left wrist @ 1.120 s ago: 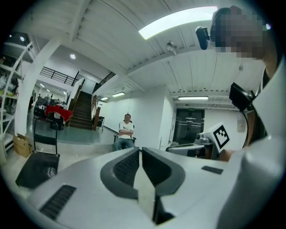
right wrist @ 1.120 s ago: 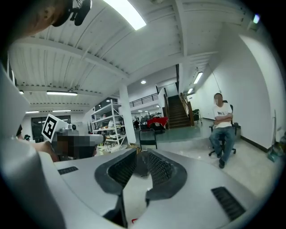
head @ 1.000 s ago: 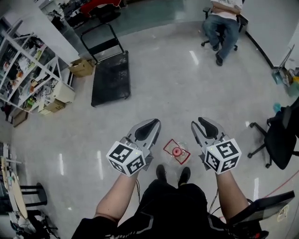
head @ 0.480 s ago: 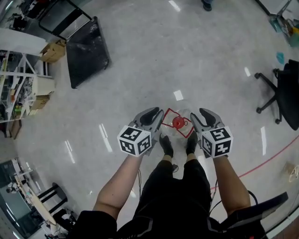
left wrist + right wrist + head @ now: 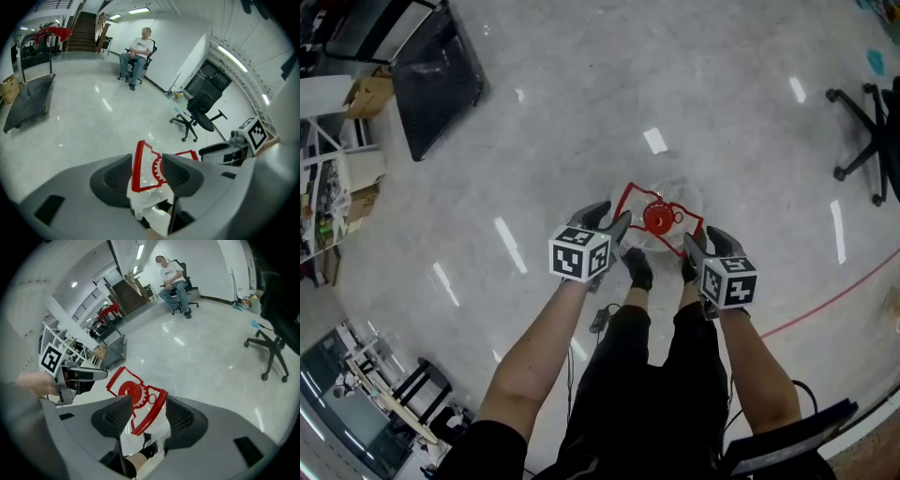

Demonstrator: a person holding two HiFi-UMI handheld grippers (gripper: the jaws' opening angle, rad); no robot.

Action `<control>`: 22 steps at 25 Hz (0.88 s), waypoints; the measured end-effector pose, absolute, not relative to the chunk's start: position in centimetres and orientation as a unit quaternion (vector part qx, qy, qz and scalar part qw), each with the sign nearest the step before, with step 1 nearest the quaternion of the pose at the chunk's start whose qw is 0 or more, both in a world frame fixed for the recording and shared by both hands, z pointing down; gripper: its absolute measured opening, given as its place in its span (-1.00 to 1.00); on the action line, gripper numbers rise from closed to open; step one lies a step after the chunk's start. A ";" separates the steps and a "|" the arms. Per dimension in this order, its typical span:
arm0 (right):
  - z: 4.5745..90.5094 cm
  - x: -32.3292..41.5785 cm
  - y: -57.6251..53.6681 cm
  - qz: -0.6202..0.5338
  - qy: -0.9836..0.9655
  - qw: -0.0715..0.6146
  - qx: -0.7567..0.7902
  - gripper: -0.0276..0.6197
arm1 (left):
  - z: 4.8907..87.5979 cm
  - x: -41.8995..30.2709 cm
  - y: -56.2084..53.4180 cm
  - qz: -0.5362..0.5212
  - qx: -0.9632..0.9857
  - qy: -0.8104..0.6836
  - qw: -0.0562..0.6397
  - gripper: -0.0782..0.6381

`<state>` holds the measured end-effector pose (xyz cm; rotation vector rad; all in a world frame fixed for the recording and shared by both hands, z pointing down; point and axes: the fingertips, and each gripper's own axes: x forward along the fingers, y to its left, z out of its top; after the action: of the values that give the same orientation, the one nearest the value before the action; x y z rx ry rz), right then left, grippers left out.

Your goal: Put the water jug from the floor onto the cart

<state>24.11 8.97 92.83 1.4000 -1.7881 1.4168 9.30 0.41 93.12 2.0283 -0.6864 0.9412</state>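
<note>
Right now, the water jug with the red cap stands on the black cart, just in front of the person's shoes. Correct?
No: the water jug stands on the floor, just in front of the person's shoes. The head view shows the black cart far off at upper left.

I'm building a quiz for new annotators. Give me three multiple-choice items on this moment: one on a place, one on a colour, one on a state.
1. Where does the water jug stand? A on a table B on the floor C on a sofa
2. What colour is its cap? A red B blue C white
3. How are the left tool jaws? A shut on the cap B shut, empty C apart around the handle
Key: B, it stands on the floor by the person's shoes; A, the cap is red; C, the jaws, just opening, stand apart with the red handle between them.
</note>
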 end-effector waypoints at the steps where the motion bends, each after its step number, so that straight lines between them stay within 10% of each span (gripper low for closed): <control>1: 93.8 23.6 9.6 0.520 -0.647 0.234 0.507 -0.28 | 94.1 9.2 0.8 0.378 0.795 -0.266 0.393 -0.28; 12: 99.1 23.0 10.3 0.570 -0.609 0.209 0.511 -0.45 | 100.7 10.2 1.7 0.421 0.776 -0.231 0.410 -0.28; 15: 99.2 23.2 9.9 0.578 -0.602 0.197 0.514 -0.56 | 101.3 10.0 1.3 0.428 0.775 -0.237 0.400 -0.67; 22: 96.1 23.2 7.8 0.567 -0.620 0.197 0.506 -0.62 | 98.9 10.3 2.6 0.409 0.764 -0.258 0.427 -0.67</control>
<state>23.21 7.82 96.14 1.4175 -1.7350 1.5870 10.34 2.58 98.89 1.9076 -0.6455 1.0225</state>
